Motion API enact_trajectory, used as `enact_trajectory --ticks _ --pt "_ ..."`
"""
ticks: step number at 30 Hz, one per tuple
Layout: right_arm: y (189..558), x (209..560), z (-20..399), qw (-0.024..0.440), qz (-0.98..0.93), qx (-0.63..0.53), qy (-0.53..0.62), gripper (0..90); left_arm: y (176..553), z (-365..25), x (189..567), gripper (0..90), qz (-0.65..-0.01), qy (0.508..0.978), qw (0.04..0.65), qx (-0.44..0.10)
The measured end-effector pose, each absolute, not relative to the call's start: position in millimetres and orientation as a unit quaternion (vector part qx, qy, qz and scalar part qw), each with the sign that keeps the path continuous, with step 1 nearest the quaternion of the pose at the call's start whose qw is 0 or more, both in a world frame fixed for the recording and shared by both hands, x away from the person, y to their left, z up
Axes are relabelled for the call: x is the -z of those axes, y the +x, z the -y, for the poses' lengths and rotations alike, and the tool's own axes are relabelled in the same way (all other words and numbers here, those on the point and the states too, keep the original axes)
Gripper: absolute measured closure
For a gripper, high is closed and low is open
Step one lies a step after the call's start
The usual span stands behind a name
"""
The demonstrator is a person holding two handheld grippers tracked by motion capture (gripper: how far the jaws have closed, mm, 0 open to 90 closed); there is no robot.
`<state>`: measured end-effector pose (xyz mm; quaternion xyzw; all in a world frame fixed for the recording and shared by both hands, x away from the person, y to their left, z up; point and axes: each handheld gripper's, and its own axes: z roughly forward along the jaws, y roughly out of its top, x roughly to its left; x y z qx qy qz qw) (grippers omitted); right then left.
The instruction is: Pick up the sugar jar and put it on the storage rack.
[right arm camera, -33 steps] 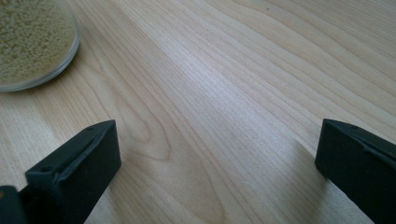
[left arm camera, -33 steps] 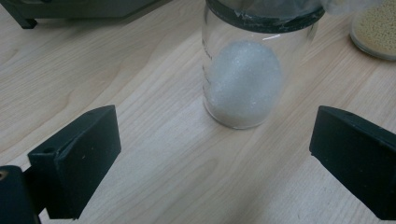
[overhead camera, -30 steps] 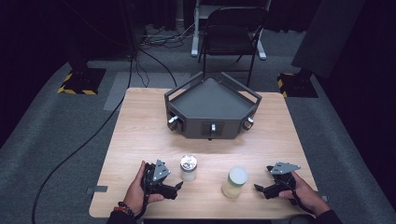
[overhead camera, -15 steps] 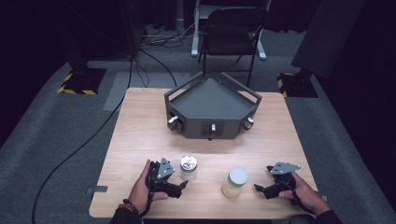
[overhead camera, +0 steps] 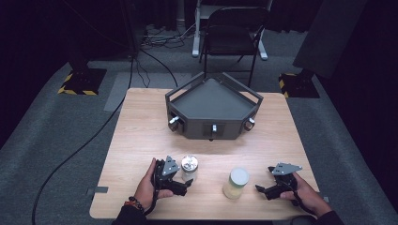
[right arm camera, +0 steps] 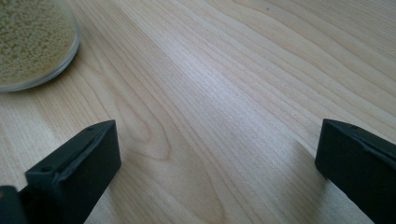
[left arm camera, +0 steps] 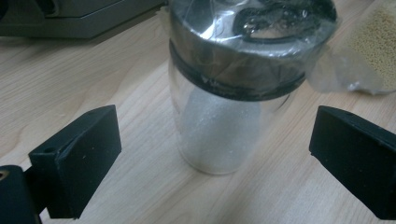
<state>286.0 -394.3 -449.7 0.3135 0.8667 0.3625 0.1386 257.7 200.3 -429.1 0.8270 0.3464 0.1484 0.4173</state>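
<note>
Progress since a second ago is all on our left side: the left gripper (overhead camera: pixel 180 186) has slid along the tabletop's near edge toward the glass jar of white granules (overhead camera: pixel 189 167), and now sits just beside it; the right gripper (overhead camera: pixel 264 190) has hardly stirred; we judge that the grasp on this jar is about to begin. In the left gripper view the jar (left arm camera: pixel 233 93) stands upright between our two jaws, which are spread wide, each well clear of the glass, touching nothing; its shiny metal lid is on. Our right gripper is likewise wide apart over bare wood (right arm camera: pixel 224 93), holding nothing; the jar of yellow grains (overhead camera: pixel 235 183) stands near the near edge, just to its left; its rim shows at the corner of the right gripper view (right arm camera: pixel 32 42). Toward the tabletop's far edge sits the dark metal tray (overhead camera: pixel 213 101), untouched.
</note>
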Motion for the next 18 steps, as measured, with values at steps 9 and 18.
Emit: enact_trajectory --ticks 9,18 --pt "286 450 394 0.139 -0.867 -0.362 0.314 0.0 268 -193 432 1.8 -0.345 0.827 0.423 -0.138" --pt "286 450 394 0.138 -0.867 -0.363 0.313 0.0 274 -187 435 2.7 -0.351 0.823 0.426 -0.129"
